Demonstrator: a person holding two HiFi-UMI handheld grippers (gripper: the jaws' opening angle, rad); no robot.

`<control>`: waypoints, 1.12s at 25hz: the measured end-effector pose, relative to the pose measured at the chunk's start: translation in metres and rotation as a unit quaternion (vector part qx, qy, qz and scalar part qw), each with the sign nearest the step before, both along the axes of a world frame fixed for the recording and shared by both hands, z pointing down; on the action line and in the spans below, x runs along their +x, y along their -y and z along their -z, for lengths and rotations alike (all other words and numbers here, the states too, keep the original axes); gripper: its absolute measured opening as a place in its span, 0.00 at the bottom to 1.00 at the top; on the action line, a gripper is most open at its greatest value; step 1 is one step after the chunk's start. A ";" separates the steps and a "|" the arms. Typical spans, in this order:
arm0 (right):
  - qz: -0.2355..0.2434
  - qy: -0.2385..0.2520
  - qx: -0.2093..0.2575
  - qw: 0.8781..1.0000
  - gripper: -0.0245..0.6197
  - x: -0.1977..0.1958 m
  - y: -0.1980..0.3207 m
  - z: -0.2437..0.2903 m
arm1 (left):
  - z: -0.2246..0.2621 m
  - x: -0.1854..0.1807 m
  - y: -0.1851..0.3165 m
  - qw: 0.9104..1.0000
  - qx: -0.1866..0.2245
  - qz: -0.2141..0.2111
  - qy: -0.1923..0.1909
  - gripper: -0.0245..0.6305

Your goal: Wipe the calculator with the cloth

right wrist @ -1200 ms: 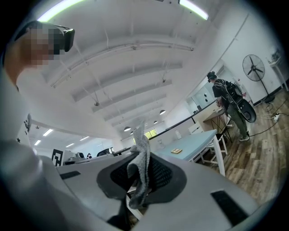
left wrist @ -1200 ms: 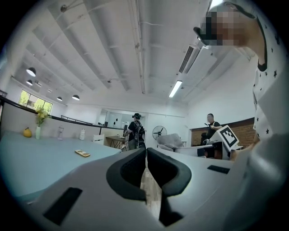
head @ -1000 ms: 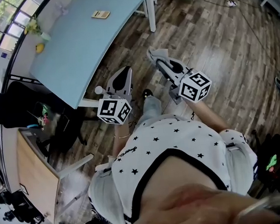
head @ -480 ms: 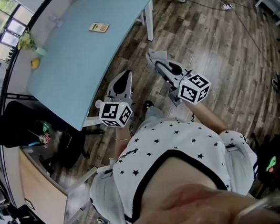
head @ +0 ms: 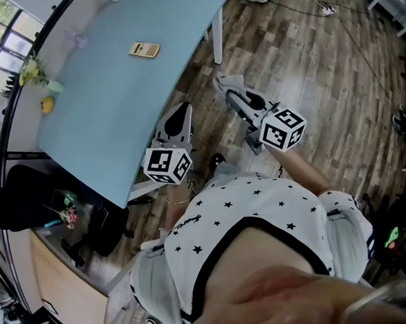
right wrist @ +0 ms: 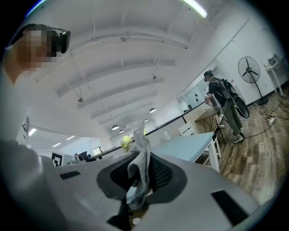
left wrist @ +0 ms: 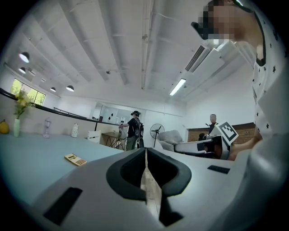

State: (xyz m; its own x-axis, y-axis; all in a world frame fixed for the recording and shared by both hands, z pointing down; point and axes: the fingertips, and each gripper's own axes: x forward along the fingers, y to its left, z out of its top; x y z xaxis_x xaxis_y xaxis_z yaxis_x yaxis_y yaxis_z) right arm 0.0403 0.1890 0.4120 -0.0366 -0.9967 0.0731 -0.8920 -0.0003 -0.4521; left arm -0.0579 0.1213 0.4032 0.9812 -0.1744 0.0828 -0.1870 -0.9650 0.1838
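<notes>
Blue table (head: 109, 102) bears calculator (head: 144, 50) — well apart from right tool (head: 222, 86) gripping cloth (right wrist: 141, 167)

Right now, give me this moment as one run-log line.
left gripper: shut, empty | right gripper: shut on cloth | calculator: on table, untouched | wipe: not begun

calculator (head: 144, 50): keys too small to read | cloth (right wrist: 140, 170): lower end buried between the right gripper (right wrist: 141, 155) jaws — head view shows only a tuft past the tips | table (head: 116, 115): far end cut by top edge | small items (left wrist: 47, 128) at its far side: too small to identify
</notes>
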 end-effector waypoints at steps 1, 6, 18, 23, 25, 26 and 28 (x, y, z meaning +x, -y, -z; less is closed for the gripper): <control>-0.001 0.001 -0.002 1.000 0.11 0.002 0.006 -0.001 | 0.000 0.002 0.006 1.000 0.000 0.000 -0.001 0.09; 0.002 -0.002 -0.002 1.000 0.11 0.006 0.036 -0.002 | -0.001 0.005 0.035 1.000 0.003 0.001 -0.005 0.09; 0.039 -0.008 -0.007 0.999 0.11 -0.012 0.094 -0.007 | -0.005 -0.017 0.090 0.999 0.002 0.041 -0.013 0.09; 0.060 -0.004 -0.009 0.998 0.11 -0.017 0.110 -0.009 | -0.007 -0.024 0.099 0.998 0.003 0.058 -0.007 0.09; 0.077 -0.004 -0.011 0.997 0.11 -0.021 0.120 -0.011 | -0.008 -0.028 0.103 0.998 0.002 0.068 -0.007 0.09; 0.087 -0.005 -0.012 0.996 0.11 -0.023 0.126 -0.012 | -0.009 -0.031 0.106 0.997 0.002 0.076 -0.006 0.09; 0.106 -0.004 -0.010 0.994 0.11 -0.026 0.140 -0.013 | -0.010 -0.036 0.116 0.995 0.002 0.097 -0.003 0.09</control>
